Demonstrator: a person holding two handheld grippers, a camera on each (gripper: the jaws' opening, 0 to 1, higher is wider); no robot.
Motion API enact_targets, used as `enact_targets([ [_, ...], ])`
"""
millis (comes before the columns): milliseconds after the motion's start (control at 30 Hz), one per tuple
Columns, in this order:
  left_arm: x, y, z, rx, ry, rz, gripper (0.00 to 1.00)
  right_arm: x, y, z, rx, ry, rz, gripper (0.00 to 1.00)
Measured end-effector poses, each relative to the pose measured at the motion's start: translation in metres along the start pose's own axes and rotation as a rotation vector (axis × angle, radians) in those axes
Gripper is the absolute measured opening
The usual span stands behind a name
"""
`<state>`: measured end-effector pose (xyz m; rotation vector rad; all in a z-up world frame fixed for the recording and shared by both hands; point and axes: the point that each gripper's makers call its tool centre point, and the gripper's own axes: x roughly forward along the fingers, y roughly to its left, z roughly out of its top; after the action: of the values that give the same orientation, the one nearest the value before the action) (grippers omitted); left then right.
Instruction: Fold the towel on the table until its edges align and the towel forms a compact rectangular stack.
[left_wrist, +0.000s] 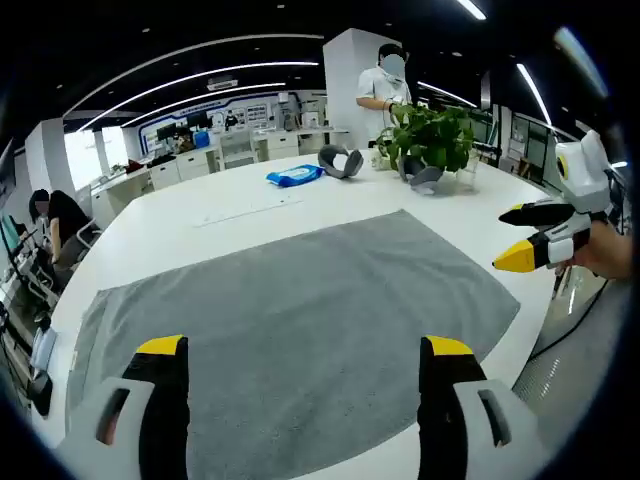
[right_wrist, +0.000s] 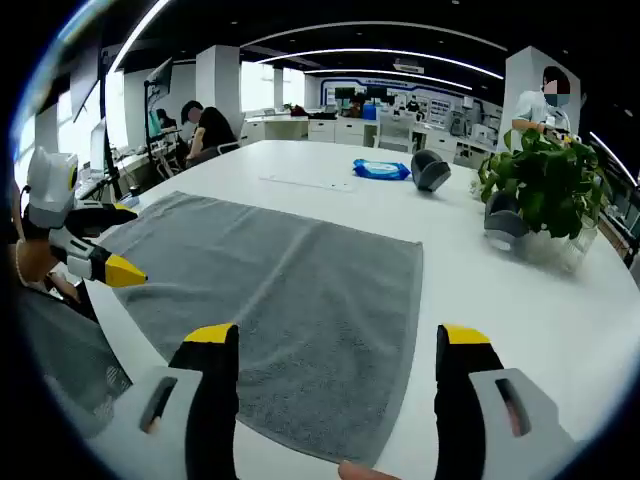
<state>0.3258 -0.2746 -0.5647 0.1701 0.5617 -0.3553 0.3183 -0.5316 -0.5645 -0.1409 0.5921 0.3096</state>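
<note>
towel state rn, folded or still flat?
Spread flat: the gray towel lies as one layer on the white table, no fold visible.

The towel (left_wrist: 300, 320) lies spread flat on the table (left_wrist: 200, 205), its near edge by the table's rim. The left gripper (left_wrist: 305, 350) hovers over the towel's near side, and the right gripper (left_wrist: 520, 235) hangs off to the right, beyond the towel's corner. Behind the towel sit a wipes packet (left_wrist: 295, 176), then a headset (left_wrist: 341, 162) to its right, and a potted plant (left_wrist: 432, 137) farther right. In the right gripper view, the right gripper (right_wrist: 340, 340) hovers over the towel's near corner.
</note>
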Motion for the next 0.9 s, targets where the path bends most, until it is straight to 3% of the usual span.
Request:
enact_targets([
  [900, 0.0005, -0.0013, -0.0032, -0.007, 0.014, -0.008, 0.99, -0.0018, -0.004, 0.0018, 0.023, -0.01, -0.009, 0.77],
])
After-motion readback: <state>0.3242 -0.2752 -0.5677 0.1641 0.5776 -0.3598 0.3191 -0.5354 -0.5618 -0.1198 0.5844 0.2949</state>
